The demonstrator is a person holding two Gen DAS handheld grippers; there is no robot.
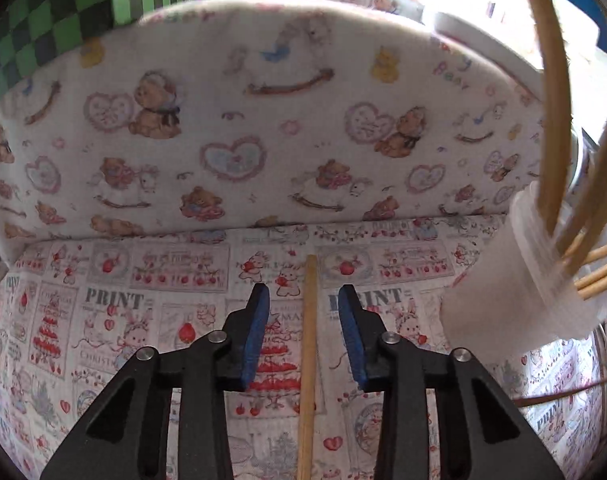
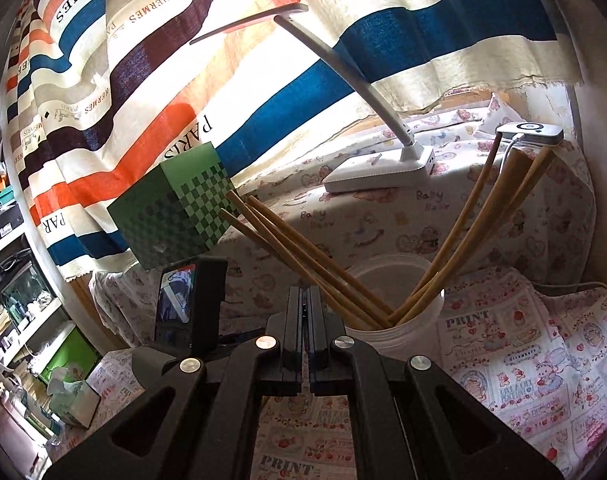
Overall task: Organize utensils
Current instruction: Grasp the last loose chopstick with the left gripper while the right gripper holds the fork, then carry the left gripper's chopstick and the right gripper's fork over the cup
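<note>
Bamboo, light and stiff, the chopstick [image 1: 308, 344] lies between my left gripper [image 1: 303, 300]'s wide fingers; I'd pinch mid-shaft. My right gripper [image 2: 305, 300] is closed, empty.

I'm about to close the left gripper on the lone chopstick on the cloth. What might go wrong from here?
The chopstick lies flat and nearer the right pad, so the left gripper may roll it rather than pinch it. The cup beside it, already full of splayed chopsticks, looks easy to bump or tip.
</note>
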